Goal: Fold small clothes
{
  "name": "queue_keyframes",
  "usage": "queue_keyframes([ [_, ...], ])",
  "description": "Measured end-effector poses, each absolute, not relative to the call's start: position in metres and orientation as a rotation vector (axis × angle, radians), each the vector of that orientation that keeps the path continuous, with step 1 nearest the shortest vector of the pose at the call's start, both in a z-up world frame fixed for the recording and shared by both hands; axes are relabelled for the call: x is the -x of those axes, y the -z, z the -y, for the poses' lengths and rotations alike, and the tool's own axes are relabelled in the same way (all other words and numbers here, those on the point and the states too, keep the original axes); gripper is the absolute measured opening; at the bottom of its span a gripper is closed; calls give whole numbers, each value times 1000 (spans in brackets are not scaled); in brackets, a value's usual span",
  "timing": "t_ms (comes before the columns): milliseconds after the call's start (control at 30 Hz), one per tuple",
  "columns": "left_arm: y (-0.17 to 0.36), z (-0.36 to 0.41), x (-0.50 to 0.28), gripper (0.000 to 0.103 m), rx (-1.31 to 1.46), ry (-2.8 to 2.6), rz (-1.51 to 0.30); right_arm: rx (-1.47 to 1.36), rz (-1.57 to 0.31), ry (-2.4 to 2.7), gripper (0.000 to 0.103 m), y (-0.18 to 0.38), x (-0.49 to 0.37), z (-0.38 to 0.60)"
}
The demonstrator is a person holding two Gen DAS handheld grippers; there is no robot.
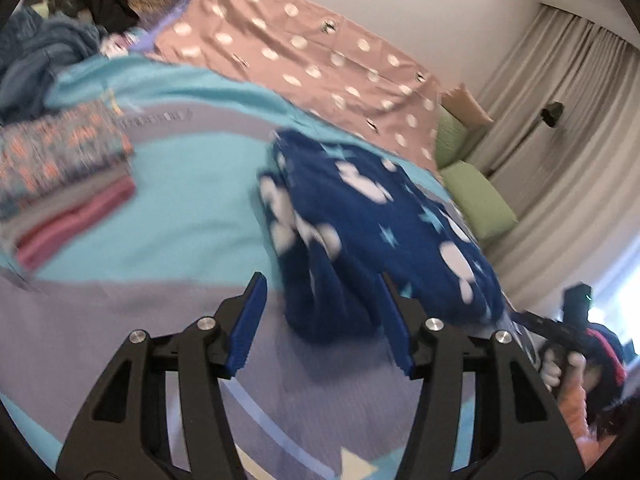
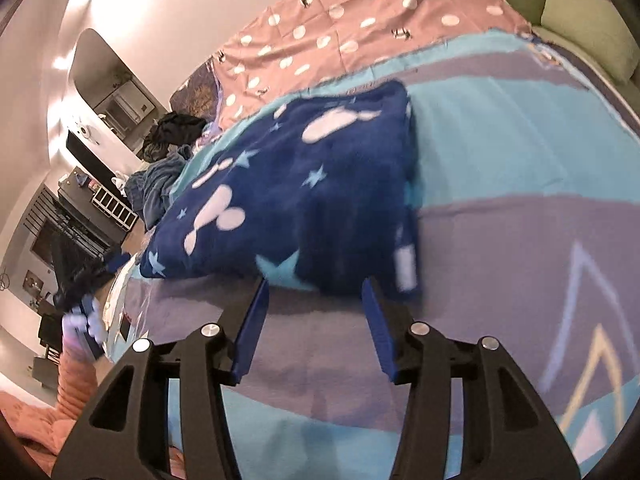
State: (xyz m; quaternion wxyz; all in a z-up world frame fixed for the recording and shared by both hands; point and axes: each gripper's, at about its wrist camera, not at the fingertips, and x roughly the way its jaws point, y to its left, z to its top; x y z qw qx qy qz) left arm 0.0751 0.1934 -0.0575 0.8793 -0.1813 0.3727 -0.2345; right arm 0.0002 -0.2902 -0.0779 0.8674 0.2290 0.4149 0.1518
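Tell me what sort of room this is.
Most likely a bedroom: a bed with a turquoise and grey cover, a pink dotted sheet, long curtains by the window, and a stack of folded clothes.

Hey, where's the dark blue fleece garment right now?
The blue garment lies on the teal and purple bedspread, just ahead of both open grippers, with the folded stack to its left in the left wrist view.

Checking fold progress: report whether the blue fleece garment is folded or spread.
Folded, loosely: the blue fleece garment lies doubled into a thick bundle on the bedspread, no gripper holding it.
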Motion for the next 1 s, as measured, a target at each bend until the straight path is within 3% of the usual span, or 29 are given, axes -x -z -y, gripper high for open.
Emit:
queue_keyframes([
  [233,85,-181,-86,55,388,587,-784,-562,-921,-209,50,82,3,286],
  [267,87,-176,-89,27,367,600,-780,-582,-921,-187,50,83,3,290],
  [300,90,-171,-92,7,338,593,-790,-603,-925,-156,50,85,4,294],
  [433,110,-200,-83,7,425,567,-800,-633,-938,-89,50,90,10,304],
  [500,126,-213,-78,0,471,532,-829,-643,-951,-66,50,95,9,309],
  [567,143,-222,-76,0,542,517,-866,-669,-969,-34,50,101,6,317],
  [667,124,-228,-66,0,556,544,-760,-701,-980,-6,50,104,-1,321],
  [733,112,-225,-61,7,545,562,-722,-692,-963,-4,50,99,-3,318],
  [800,102,-215,-61,51,500,582,-717,-665,-948,2,50,94,-5,315],
  [833,100,-208,-63,57,460,572,-717,-658,-946,5,50,92,-5,314],
  [933,104,-190,-76,57,394,595,-759,-652,-948,-8,50,90,-6,310],
  [967,109,-186,-84,53,393,604,-781,-652,-952,-15,50,91,-6,309],
  [1000,113,-184,-89,33,399,610,-799,-654,-961,-21,50,93,-6,307],
])
